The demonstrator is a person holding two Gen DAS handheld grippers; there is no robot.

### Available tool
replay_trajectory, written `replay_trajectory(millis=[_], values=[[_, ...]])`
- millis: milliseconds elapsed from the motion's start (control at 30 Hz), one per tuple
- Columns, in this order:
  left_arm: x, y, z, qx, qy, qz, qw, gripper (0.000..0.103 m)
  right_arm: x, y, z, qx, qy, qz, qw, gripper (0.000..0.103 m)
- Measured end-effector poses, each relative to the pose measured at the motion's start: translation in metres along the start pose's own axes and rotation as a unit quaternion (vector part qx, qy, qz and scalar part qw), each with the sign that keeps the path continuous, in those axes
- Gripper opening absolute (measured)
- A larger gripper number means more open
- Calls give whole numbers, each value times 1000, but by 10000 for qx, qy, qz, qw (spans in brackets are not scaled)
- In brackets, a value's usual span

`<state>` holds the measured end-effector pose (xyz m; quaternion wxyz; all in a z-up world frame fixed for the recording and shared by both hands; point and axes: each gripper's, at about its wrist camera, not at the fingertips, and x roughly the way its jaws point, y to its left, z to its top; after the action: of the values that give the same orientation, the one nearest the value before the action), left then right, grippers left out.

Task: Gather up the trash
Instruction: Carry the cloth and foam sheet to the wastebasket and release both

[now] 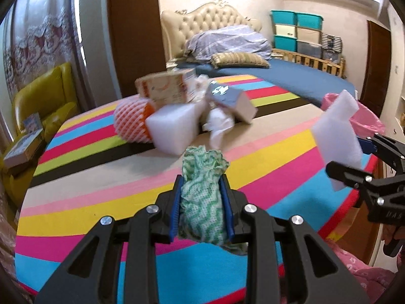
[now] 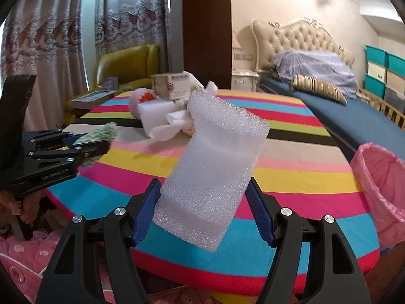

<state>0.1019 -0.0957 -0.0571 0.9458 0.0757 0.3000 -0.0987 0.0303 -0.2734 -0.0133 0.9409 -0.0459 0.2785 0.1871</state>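
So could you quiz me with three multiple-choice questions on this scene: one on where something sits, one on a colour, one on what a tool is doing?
1. Where is the pink-lined bin?
A. Beside the striped table's right edge
B. On the bed
C. On the yellow armchair

2. What colour is the crumpled cloth in the left tool?
A. Red
B. Green and white
C. Black

3. What is the right tool doing?
A. Hanging empty
B. Holding a cardboard box
C. Holding a white foam piece

Answers: 1 A, the bin stands past the table's rim. 2 B, a wavy green print on white. 3 C, the foam sits between its blue pads.
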Motion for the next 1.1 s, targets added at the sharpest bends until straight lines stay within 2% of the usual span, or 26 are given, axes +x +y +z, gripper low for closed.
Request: replay_trajectory(millis=[200, 567, 867, 1100], values=[[-17, -14, 5, 107, -230, -90, 9996, 28, -22, -4, 5, -32, -267, -76, 9996, 65], [-12, -51, 35, 360, -446, -636, 9963, 28, -46, -24, 12, -77, -548, -444, 9975, 65], [2, -109, 70, 810, -568, -1218, 9876, 28, -67, -79, 5, 298, -667, -1038, 9919, 65], [21, -158, 94, 1102, -618, -1638, 9784, 29, -84, -131, -6, 586, -691, -1632, 9824, 65]])
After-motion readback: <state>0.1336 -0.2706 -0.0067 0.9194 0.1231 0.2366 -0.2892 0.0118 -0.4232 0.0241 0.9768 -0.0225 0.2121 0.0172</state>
